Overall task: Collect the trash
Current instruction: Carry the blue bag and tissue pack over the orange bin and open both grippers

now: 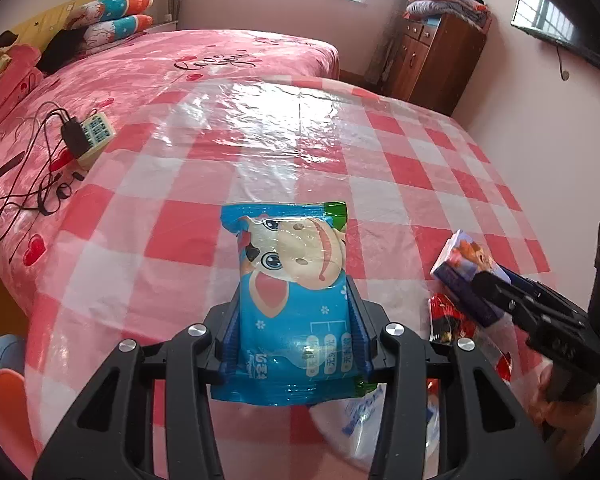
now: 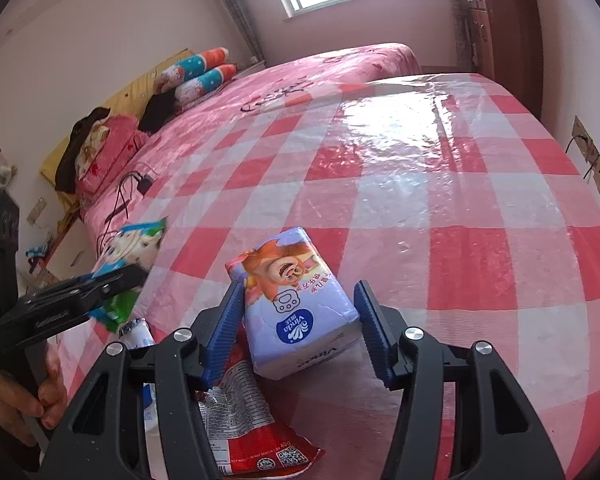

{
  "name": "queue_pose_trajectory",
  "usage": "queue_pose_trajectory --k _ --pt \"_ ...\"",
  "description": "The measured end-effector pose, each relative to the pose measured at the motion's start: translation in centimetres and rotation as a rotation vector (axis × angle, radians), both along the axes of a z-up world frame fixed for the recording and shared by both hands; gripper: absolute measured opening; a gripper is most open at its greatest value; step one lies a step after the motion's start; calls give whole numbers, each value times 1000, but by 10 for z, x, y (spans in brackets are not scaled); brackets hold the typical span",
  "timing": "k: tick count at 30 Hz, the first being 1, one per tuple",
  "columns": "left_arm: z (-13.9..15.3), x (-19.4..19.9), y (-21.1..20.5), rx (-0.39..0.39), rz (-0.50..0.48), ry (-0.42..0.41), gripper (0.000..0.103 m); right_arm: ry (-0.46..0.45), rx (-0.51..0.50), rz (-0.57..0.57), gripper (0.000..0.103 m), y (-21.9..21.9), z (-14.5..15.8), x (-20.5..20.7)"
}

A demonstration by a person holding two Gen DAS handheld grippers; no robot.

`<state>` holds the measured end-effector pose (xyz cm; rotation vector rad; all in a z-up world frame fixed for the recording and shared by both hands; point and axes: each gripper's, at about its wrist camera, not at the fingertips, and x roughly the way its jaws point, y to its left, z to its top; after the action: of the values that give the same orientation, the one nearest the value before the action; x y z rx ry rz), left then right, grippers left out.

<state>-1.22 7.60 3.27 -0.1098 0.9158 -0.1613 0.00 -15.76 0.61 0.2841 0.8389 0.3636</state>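
My left gripper (image 1: 296,316) is shut on a blue wet-wipes pack (image 1: 292,288) with a cartoon face, held above the checked tablecloth (image 1: 260,152). It shows at the left of the right wrist view (image 2: 136,248). My right gripper (image 2: 300,320) has its jaws around a purple Vinda tissue pack (image 2: 296,308). The left pad (image 2: 228,320) touches the pack; a gap shows at the right pad (image 2: 374,332). The tissue pack also shows in the left wrist view (image 1: 466,268). A red snack wrapper (image 2: 252,436) lies under it. A white plastic bag (image 1: 376,420) lies below the wipes.
The table (image 2: 460,200) has a red-and-white checked cloth under clear plastic. A pink bed (image 1: 140,80) stands beyond it with pillows, a charger and cables (image 1: 76,136). A wooden cabinet (image 1: 432,60) stands at the far right.
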Motion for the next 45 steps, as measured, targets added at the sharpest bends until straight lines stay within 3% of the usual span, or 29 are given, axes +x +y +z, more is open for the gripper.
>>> queue_pose_trajectory --k 21,34,45 --pt "2 -58 68 -77 62 -8 46 -83 126 -18 57 0 36 -32" --pt "3 -99 111 -108 104 -12 46 -85 158 100 57 52 50 -52" --pt "-9 -125 153 -167 158 1 46 -63 138 258 57 126 53 -72"
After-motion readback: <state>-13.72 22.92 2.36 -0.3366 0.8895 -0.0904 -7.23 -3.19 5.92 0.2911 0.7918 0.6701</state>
